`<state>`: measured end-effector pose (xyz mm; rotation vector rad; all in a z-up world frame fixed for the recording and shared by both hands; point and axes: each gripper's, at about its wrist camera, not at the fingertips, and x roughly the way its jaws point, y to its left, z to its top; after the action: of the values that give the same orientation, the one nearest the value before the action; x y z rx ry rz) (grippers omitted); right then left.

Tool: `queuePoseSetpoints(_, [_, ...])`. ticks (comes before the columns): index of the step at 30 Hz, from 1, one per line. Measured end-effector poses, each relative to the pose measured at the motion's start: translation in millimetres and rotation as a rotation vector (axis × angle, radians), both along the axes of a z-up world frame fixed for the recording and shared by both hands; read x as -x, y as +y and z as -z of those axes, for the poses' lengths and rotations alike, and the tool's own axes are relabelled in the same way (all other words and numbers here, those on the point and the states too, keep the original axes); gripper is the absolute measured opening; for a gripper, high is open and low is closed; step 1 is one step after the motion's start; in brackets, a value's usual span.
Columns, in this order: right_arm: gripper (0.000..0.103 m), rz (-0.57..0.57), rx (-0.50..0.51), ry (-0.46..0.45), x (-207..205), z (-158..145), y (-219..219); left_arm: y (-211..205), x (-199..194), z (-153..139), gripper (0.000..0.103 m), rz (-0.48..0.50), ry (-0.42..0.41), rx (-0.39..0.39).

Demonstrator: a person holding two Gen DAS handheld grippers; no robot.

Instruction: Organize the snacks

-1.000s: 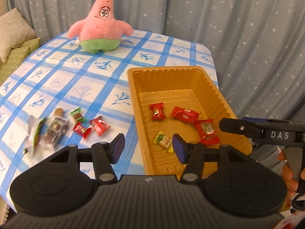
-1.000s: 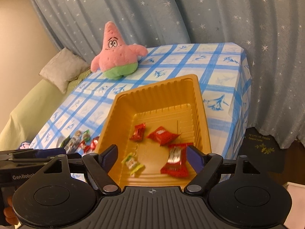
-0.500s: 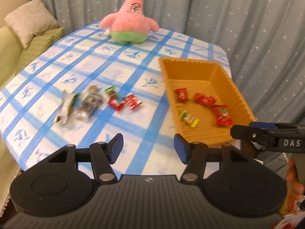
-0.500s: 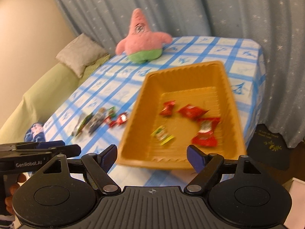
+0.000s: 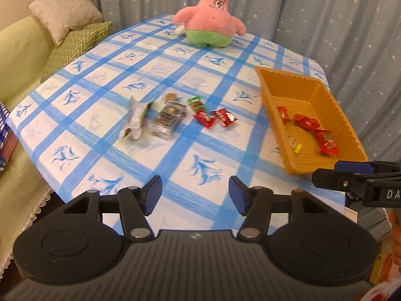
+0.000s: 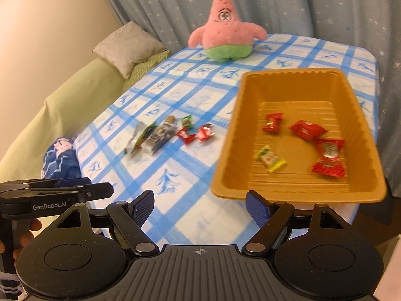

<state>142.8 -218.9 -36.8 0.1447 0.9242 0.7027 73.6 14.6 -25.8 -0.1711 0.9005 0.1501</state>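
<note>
An orange tray [image 5: 323, 92] stands at the right end of the blue-checked tablecloth [image 5: 155, 72]; in the right wrist view the tray [image 6: 290, 74] holds three red candies [image 6: 307, 130] and a yellow-green one [image 6: 269, 158]. Loose snacks lie mid-table: two red candies [image 5: 216, 119], a green one [image 5: 195, 102], a clear packet [image 5: 168, 119] and a white-green wrapper [image 5: 136, 118]. My left gripper [image 5: 195, 195] hangs open over the table's near edge, nothing between its fingers. My right gripper [image 6: 199, 205] stands open just short of the tray's near rim, holding nothing.
A pink starfish plush [image 5: 210, 22] sits at the table's far end. A green sofa [image 5: 17, 57] with cushions [image 5: 65, 12] runs along the left. A starred curtain [image 5: 313, 12] hangs behind. A hand holds the left gripper's handle [image 6: 30, 228].
Both grippers have drawn back from over the tray and swung left, so the loose snacks and the table's near edge now show. Both gaps look unchanged.
</note>
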Motion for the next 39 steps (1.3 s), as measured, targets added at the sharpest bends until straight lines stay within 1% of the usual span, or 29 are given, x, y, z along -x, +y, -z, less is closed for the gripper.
queuePoseSetpoints(10, [0.080, -0.003, 0.006, -0.005, -4, -1, 43, 44, -9, 5, 0.056, 0.010, 0.005, 0.001])
queuePoseSetpoints(20, [0.079, 0.020, 0.023, -0.048, -24, 6, 81, 79, -37, 16, 0.055, 0.046, -0.003, -0.010])
queuePoseSetpoints(21, [0.078, 0.022, 0.025, -0.053, -28, 7, 85, 83, -40, 17, 0.055, 0.050, -0.006, -0.011])
queuePoseSetpoints(26, [0.067, 0.026, 0.049, -0.066, -45, 15, 101, 96, -61, 24, 0.053, 0.070, -0.010, -0.022])
queuePoseSetpoints(29, [0.062, 0.036, 0.069, -0.067, -57, 21, 108, 104, -76, 29, 0.048, 0.079, -0.013, -0.028])
queuePoseSetpoints(34, [0.057, 0.052, 0.090, -0.065, -76, 26, 116, 114, -97, 39, 0.047, 0.084, -0.004, -0.029])
queuePoseSetpoints(39, [0.055, 0.063, 0.108, -0.063, -91, 30, 121, 121, -116, 51, 0.043, 0.096, 0.014, -0.033])
